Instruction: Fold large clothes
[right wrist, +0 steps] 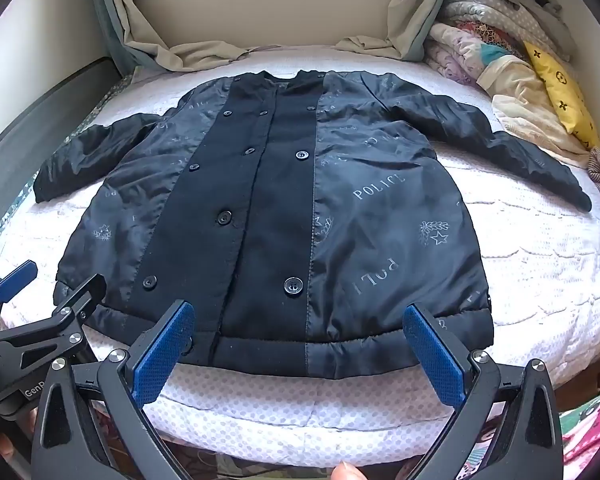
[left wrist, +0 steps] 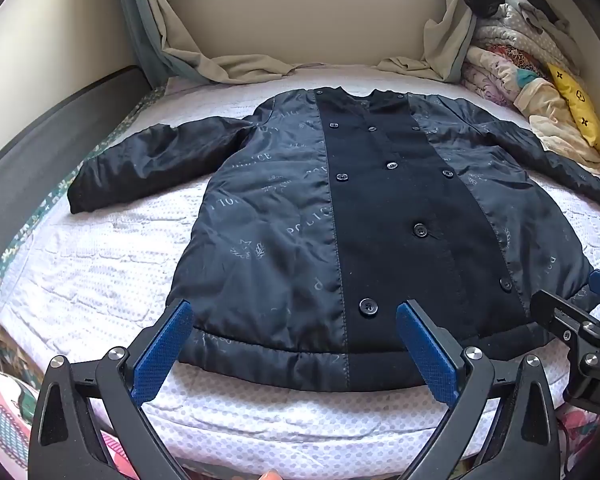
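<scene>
Coat (left wrist: 340, 208), large, dark and double-breasted, lies spread flat and face up on a bed (left wrist: 112, 264) covered in a pale dotted quilt. Its long axis runs straight away from the viewer: collar at the far end near the window wall, hem (left wrist: 300, 360) at the near edge of the mattress. Both sleeves are stretched out sideways, one toward each side of the bed. Shiny side panels printed with the word POLICE flank a matte centre strip carrying two rows of buttons. A pile of folded bedding and a yellow pillow (left wrist: 580, 108) sit at the far right corner, well apart from the coat.

Two handheld grippers hover just short of the hem, both tilted downward. The left gripper (left wrist: 294, 340) sits over the left half of the hem, the right gripper (right wrist: 298, 344) over the right half, side by side and about equally near. Each has its blue-padded fingers (left wrist: 164, 352) spread as wide as they go, with nothing between them; neither touches the cloth. Folding has probably not begun, and the hem corners look like the nearest place to take hold
</scene>
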A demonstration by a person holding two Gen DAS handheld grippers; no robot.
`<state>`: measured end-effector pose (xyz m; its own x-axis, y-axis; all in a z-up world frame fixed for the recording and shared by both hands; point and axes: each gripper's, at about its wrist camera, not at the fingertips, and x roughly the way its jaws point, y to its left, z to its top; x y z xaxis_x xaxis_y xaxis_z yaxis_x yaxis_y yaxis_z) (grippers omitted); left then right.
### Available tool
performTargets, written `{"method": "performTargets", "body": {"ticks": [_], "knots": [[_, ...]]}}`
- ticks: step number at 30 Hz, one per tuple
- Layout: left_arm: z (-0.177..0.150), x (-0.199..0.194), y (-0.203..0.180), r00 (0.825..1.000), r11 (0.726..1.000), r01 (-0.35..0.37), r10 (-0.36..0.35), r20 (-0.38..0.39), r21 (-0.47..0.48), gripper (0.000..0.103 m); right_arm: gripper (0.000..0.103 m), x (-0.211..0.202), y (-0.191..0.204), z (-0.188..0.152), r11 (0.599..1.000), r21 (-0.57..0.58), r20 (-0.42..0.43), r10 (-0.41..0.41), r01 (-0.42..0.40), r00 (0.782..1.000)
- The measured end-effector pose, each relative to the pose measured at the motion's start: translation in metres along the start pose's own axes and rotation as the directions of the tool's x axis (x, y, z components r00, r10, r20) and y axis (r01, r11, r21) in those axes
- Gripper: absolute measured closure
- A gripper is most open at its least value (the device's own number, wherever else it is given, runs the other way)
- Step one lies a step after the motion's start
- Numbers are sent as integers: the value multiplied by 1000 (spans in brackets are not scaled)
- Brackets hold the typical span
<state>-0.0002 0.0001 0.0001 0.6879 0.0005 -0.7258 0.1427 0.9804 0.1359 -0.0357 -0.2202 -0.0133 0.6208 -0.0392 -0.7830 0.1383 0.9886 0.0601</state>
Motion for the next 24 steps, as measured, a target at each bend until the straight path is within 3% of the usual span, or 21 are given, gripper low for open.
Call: {"method": "performTargets", "body": {"ticks": [24], "knots": [[4,-2,4,1000,1000,1,-1,1,-4,0,0,-2,-5,1,1000,10,4,-22,22,1000]]}}
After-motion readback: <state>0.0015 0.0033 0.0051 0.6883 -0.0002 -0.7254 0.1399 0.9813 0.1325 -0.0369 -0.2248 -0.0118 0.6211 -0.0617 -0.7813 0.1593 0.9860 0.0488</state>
